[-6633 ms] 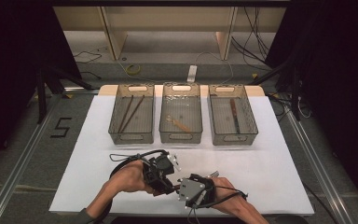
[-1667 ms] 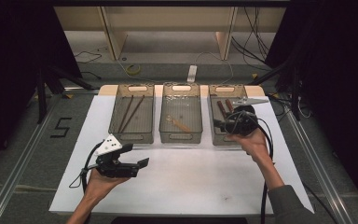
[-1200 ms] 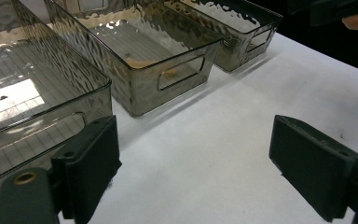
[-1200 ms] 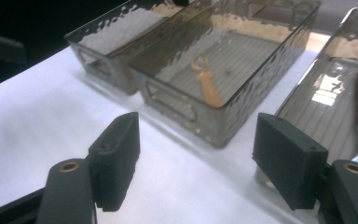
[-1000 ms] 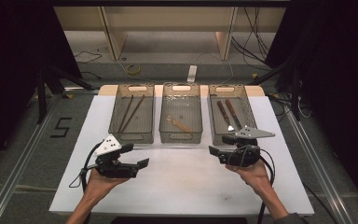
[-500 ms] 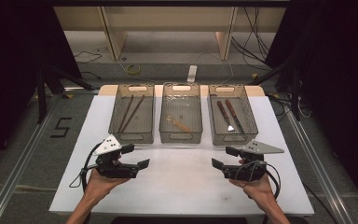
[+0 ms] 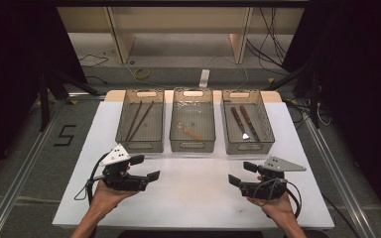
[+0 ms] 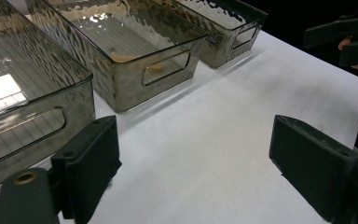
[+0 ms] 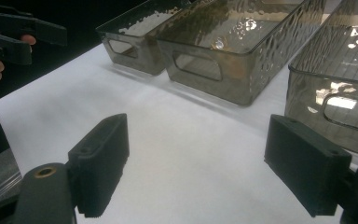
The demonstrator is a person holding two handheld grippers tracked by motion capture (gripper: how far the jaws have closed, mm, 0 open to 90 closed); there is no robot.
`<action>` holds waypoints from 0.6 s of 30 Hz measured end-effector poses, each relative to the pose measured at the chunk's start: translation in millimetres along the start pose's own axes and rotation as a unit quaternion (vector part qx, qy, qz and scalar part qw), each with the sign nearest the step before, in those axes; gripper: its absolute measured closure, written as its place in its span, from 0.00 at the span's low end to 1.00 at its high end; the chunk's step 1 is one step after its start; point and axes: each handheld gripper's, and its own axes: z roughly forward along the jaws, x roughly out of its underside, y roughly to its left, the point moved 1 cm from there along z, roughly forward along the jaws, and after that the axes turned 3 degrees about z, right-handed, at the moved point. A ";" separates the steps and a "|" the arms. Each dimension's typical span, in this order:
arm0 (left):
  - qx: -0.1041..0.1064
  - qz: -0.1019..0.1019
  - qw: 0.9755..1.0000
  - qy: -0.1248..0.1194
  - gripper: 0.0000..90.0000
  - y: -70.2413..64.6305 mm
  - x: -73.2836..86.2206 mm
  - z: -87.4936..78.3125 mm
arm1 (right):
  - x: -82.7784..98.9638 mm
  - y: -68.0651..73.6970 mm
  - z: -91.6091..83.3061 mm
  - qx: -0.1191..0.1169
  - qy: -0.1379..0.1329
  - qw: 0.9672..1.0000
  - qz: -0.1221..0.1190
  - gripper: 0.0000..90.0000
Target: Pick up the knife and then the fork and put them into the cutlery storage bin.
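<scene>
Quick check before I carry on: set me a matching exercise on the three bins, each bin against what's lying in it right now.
Things:
1. left bin
2. middle bin
3. right bin

Contents:
A. two dark-handled utensils, side by side
B. a pair of dark chopsticks, lying lengthwise
C. one pale tan utensil, lying slantwise

Pairs: 1-B, 2-C, 3-A

High view looks down; both gripper views skim the table low.
</scene>
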 end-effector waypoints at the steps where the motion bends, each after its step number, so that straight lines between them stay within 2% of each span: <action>1: 0.000 0.000 1.000 0.000 0.17 0.0 0.0 0.0 | 0.3 -0.1 -0.1 0.000 0.000 1.000 0.000 0.25; 18: -0.002 0.001 1.000 0.000 0.17 0.5 0.1 0.5 | 0.9 2.1 1.3 0.000 0.002 1.000 -0.007 0.25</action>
